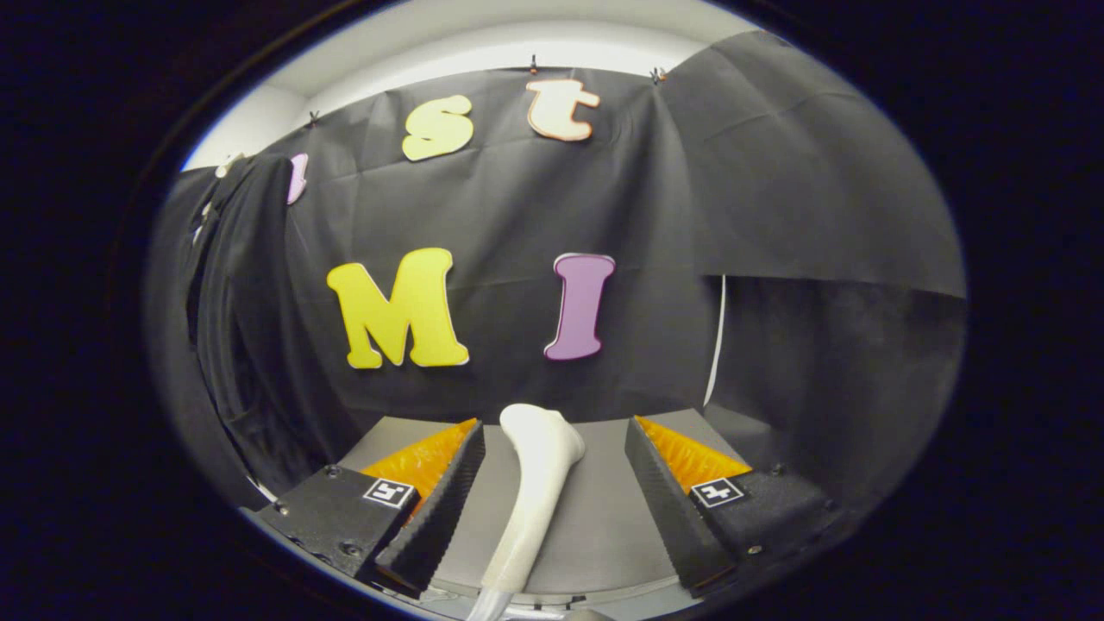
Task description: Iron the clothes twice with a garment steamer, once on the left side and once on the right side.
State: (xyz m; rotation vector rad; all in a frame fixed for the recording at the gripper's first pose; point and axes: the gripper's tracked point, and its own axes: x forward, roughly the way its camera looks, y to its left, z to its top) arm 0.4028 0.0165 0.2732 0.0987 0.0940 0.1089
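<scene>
The camera rides on the tongs (pixel 552 500) and looks forward along their two fingers (pixel 440 500), which stand spread apart at the foot of the view; it sits low and close over a grey worktop (pixel 595 526), facing the booth's black cloth wall (pixel 517 216) nearly square on; the white garment steamer (pixel 536 483) lies very near the lens, between the fingers; a dark garment (pixel 233 328), seemingly hanging, shows off to the left where the fisheye bends things.
</scene>
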